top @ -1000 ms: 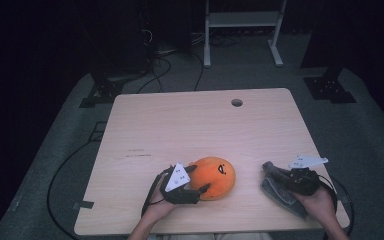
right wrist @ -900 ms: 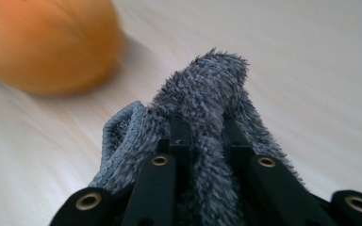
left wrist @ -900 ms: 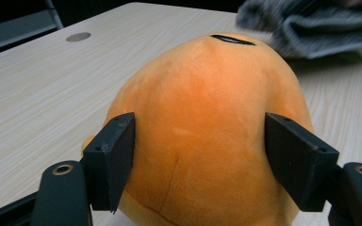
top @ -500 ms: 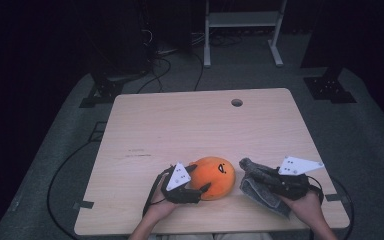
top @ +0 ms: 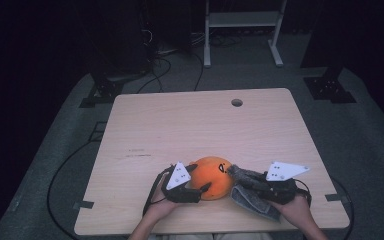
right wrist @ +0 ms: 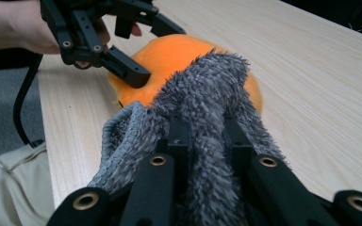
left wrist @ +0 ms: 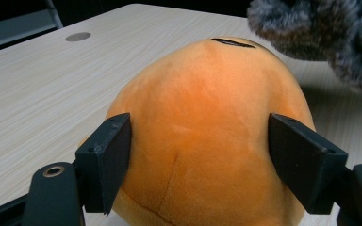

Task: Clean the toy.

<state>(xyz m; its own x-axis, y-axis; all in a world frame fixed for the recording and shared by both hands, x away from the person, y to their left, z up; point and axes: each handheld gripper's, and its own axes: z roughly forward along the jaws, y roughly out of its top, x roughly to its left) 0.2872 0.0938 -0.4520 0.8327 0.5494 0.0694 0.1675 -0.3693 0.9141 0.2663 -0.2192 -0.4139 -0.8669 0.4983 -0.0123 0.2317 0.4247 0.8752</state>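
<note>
— Bracing the orange plush toy w/ left gripper, jaws pressed on both its sides, near the table front edge.

— Right gripper clamped on grey fuzzy cloth, touching the toy. Next we likely wipe across it; lots of room behind, little up front.

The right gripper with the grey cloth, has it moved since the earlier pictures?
Yes. The right gripper, shut on the grey cloth, moved left from the table's right edge to the orange plush.
</note>
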